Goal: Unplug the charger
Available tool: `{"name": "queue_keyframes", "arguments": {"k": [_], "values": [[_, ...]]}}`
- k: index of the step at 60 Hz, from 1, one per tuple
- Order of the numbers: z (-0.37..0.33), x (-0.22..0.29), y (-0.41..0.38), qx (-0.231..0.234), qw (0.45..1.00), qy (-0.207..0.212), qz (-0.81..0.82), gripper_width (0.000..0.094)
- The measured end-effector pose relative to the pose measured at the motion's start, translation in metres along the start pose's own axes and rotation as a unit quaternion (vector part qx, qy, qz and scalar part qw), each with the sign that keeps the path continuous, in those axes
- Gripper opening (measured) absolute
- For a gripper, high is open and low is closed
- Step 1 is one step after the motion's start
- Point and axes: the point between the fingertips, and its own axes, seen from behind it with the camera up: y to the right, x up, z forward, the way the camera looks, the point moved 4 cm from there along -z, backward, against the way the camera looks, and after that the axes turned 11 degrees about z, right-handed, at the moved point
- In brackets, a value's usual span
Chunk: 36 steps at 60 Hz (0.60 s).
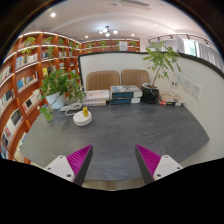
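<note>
Nearest, at the bottom of the frame, the gripper (113, 160) hangs with its jaws spread wide and nothing between them; the pink pads (78, 160) face each other across bare grey bench (120, 135). The step in hand, as I judge it, is only the approach, since the jaws sit well short of anything worth gripping. Further in, left of centre, a small yellow and white object (82, 117) rests on the bench with a pale cord (70, 109) looping away from it toward the potted plant (58, 85) at the left. That may be the charger or something fed by it, but I cannot tell from here, nor can I see any socket or plug body. Toward the far edge lie a stack of books (97, 97), a darker stack (124, 94) beside it, and a dark pot with a taller plant (152, 92) at the right, with two chairs (103, 79) and bookshelves (30, 60) behind. To do this well, I would say the holder should follow the cord to its plugged end before closing, bring the jaws in square on the plug's body and not the cord, and pull straight out along the pins. Gripping the cord risks slipping or straining it, and a slanted pull could jam the plug.
</note>
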Motion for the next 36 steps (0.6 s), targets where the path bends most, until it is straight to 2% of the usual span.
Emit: {"name": "queue_keyframes", "arguments": {"k": [9, 23, 26, 36], "values": [[0.068, 0.002, -0.071, 0.033, 0.999, 0.004, -0.016, 0.0868], [0.176, 0.034, -0.137, 0.028, 0.999, 0.009, -0.016, 0.0844], [0.198, 0.042, -0.142, 0.022, 1.0, 0.013, -0.014, 0.0801], [0.252, 0.059, -0.149, 0.004, 1.0, 0.026, -0.015, 0.055]]}}
